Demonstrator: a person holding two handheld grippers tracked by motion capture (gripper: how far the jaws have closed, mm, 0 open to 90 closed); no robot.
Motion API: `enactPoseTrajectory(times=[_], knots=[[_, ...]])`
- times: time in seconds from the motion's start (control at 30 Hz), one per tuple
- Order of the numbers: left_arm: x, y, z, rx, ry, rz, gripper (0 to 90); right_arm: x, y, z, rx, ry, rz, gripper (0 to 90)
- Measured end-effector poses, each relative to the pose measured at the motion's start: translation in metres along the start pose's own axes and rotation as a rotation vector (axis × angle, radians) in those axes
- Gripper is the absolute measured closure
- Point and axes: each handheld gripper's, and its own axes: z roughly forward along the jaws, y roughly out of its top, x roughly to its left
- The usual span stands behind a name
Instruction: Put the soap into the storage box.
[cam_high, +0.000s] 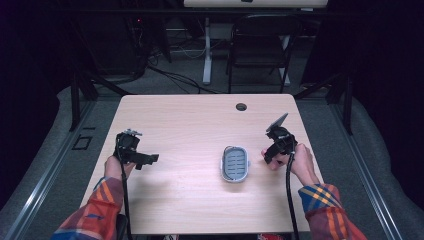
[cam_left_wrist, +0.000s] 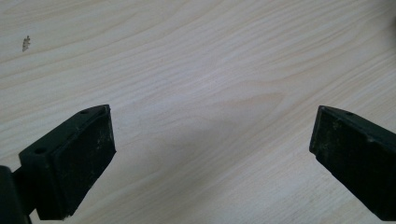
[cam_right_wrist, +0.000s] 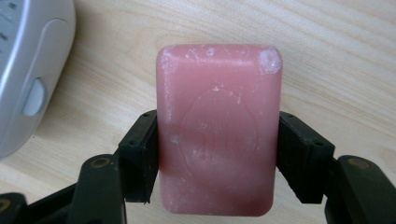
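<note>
The right gripper (cam_right_wrist: 218, 158) has its fingers clamped on the long sides of a pink soap bar (cam_right_wrist: 218, 133), just beside the grey soap dish (cam_high: 235, 163) near the tabletop's (cam_high: 200, 120) right edge, likely ready to set it in. The left gripper (cam_left_wrist: 210, 154) waits near the left edge, fingers apart and empty.

A lab: black curtains (cam_high: 30, 60) (cables (cam_high: 175, 75) on floor) surround the table (cam_high: 190, 120).

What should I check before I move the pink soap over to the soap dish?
1. Grip: the right gripper has both jaws pressed against the sides of the pink soap bar: ok.
2. Bar sits square between the jaws, not tilted: ok.
3. Soap dish is empty: ok.
4. Table between gripper and dish is free of obstacles: ok.
5. Left gripper is open, empty and well away from the dish: ok.
6. Whether the bar is lifted off the table: cannot tell.
</note>
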Motion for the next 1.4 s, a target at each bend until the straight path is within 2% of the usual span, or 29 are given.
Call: enactPoseTrajectory(times=[0.17, 0.57, 0.6, 0.63, 0.67, 0.77, 1.13, 1.4], knots=[[-0.001, 0.000, 0.000, 0.000, -0.003, 0.002, 0.1, 0.002, -0.004, -0.009, -0.018, 0.008, -0.009, 37.1], [-0.001, 0.000, 0.002, 0.004, -0.008, 0.010, 0.1, 0.011, -0.007, -0.023, -0.014, 0.011, -0.050, 37.2], [-0.001, 0.000, 0.002, 0.002, -0.009, 0.007, 0.1, 0.010, -0.006, -0.026, 0.019, 0.005, -0.074, 37.2], [-0.001, 0.000, 0.001, 0.002, -0.008, 0.010, 0.1, 0.011, -0.007, -0.024, -0.015, 0.016, -0.049, 37.2], [-0.001, 0.000, 0.001, 0.002, -0.008, 0.011, 0.1, 0.011, -0.007, -0.026, -0.004, 0.016, -0.062, 37.2], [-0.002, 0.001, 0.002, 0.003, -0.009, 0.010, 0.1, 0.015, -0.009, -0.026, -0.022, 0.020, -0.059, 37.2], [-0.003, 0.002, 0.002, 0.004, -0.005, 0.015, 0.1, 0.023, -0.008, -0.047, -0.018, 0.008, -0.099, 37.2], [-0.003, 0.002, 0.003, 0.005, -0.005, 0.016, 0.1, 0.031, -0.006, -0.052, -0.022, 0.005, -0.120, 37.2]])
